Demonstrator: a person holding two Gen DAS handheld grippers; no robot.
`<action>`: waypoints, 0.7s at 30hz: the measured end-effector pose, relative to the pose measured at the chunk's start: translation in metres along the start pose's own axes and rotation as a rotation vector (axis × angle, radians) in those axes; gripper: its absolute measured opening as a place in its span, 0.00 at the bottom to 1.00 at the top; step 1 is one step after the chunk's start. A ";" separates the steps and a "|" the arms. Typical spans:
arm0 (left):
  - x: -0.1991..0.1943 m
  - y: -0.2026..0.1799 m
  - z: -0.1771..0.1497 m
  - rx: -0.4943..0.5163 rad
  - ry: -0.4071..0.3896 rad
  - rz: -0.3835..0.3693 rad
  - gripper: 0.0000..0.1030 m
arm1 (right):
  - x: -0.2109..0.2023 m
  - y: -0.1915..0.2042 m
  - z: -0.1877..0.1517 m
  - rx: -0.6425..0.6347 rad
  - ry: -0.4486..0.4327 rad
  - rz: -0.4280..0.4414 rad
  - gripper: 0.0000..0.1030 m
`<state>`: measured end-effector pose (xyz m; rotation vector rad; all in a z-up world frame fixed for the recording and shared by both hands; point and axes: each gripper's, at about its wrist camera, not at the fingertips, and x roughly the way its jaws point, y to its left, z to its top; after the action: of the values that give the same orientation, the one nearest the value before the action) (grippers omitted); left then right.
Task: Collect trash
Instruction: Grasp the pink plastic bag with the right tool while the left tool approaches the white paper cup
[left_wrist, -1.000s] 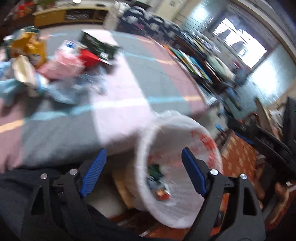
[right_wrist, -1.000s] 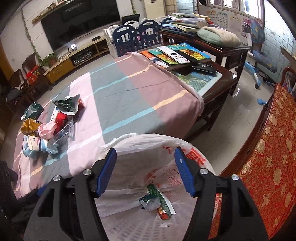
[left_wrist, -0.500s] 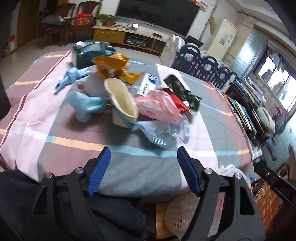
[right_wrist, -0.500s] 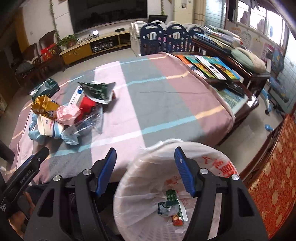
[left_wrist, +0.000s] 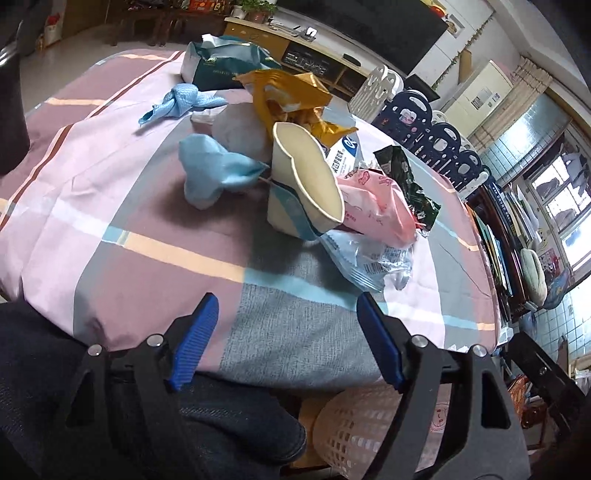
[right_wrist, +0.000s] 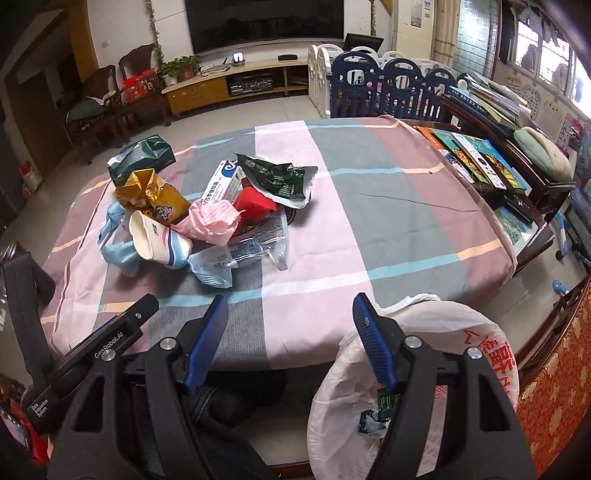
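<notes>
We see the trash heaped on the left part of the tabletop (right_wrist: 388, 229): a squashed paper cup (right_wrist: 157, 238) on its side, a pink wrapper (right_wrist: 214, 219) touching it, a gold bag (right_wrist: 155, 195) behind, a dark green packet (right_wrist: 279, 177), and a clear blue wrapper (left_wrist: 364, 260) nearest us. Our left gripper (left_wrist: 286, 336) hangs just short of that pile, jaws spread and opening with nothing between them. Our right gripper (right_wrist: 290, 338) hovers over the table's near edge, jaws also opening and empty. Below the edge stands a basket (left_wrist: 351, 428) lined with a white bag (right_wrist: 461, 332), with a few scraps in it.
</notes>
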<state>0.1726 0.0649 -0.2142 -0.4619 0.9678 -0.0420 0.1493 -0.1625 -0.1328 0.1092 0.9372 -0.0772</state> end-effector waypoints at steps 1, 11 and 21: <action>0.000 0.002 0.000 -0.007 0.001 -0.001 0.75 | 0.000 -0.003 0.000 0.010 0.002 -0.006 0.67; -0.016 0.022 -0.001 -0.136 -0.097 0.124 0.75 | 0.059 0.028 0.044 0.042 0.017 0.059 0.67; -0.016 0.035 0.000 -0.199 -0.094 0.190 0.75 | 0.135 0.118 0.066 -0.201 0.034 -0.077 0.67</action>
<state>0.1575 0.1008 -0.2152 -0.5480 0.9230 0.2472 0.2951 -0.0560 -0.1957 -0.1123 0.9780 -0.0524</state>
